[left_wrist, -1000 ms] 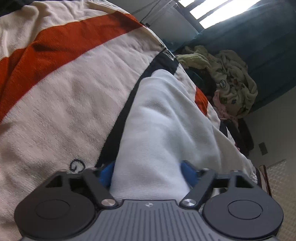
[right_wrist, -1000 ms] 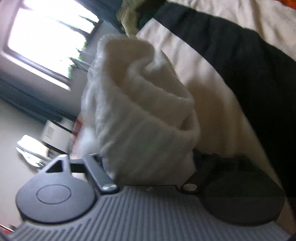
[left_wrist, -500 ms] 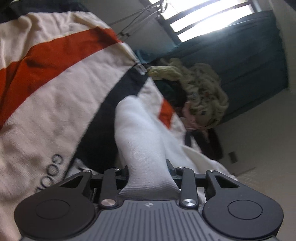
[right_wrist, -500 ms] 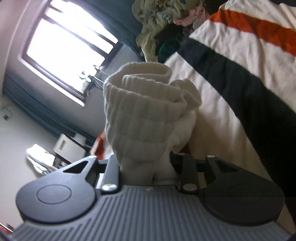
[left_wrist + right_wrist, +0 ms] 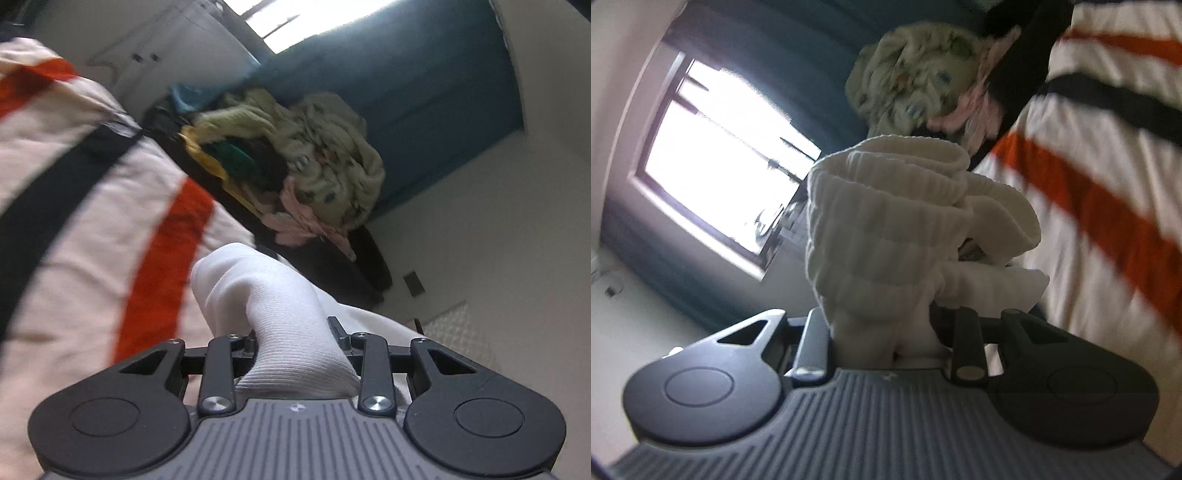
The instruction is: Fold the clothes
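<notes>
With both sets of jaws clamped on cloth, your left gripper (image 5: 297,354) holds the white sock (image 5: 266,310) by one end and your right gripper (image 5: 886,332) its ribbed end, above the striped blanket (image 5: 92,221); its length projects toward the laundry pile (image 5: 295,166).

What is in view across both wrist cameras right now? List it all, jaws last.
white sock: one garment, white; smooth end in the left gripper, ribbed cuff end in the right, lifted off the blanket.
striped blanket: one, cream with orange and black stripes, beneath the sock.
clothes pile: one heap, pale green, pink, yellow and dark pieces, at the blanket's far end.
curtain: teal, behind the pile.
window: one, bright, beside the curtain.
left gripper: black, jaws shut on the sock.
right gripper: black, jaws shut on the cuff.
</notes>
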### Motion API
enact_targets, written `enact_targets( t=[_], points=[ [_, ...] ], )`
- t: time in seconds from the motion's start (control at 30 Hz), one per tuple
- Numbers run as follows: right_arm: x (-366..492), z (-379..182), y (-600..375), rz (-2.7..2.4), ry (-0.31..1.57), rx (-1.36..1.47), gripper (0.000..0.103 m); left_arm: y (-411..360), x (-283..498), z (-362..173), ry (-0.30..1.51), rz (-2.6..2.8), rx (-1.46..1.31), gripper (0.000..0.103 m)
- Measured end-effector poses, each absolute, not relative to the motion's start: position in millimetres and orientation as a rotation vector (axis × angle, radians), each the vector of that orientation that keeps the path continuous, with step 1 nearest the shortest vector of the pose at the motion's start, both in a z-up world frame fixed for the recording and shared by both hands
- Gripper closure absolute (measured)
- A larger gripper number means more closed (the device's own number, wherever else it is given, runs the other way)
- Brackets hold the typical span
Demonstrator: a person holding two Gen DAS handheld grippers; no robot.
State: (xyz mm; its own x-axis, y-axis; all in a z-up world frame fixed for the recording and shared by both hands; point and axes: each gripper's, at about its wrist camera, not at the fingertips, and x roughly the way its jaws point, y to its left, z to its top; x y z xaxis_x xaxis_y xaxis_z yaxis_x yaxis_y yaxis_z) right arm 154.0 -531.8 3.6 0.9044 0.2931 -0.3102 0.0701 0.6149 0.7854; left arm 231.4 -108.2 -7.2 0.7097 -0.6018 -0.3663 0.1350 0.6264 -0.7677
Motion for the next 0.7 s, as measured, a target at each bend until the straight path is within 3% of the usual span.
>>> enact_targets(
  t=[0.13,0.3,0.53,0.7],
  points=[
    [194,3,-586,0.055,0.402,0.88,0.071,-180,297,-18,0.68,-0.522,-0.762,0.069],
    [235,-42,-629,-0.013,0.357,0.85,0.071,-235,360,-79,0.703,-0.578,-0.726,0.069],
    [216,-164,-624,-0.074,0.31,0.897,0.071,-239,385,-170,0.696,-0.648,-0.603,0.068],
    [186,-204,-610,-0.118,0.327,0.977,0.066,-231,380,-200,0.754,-0.672,-0.52,0.063]
  ],
)
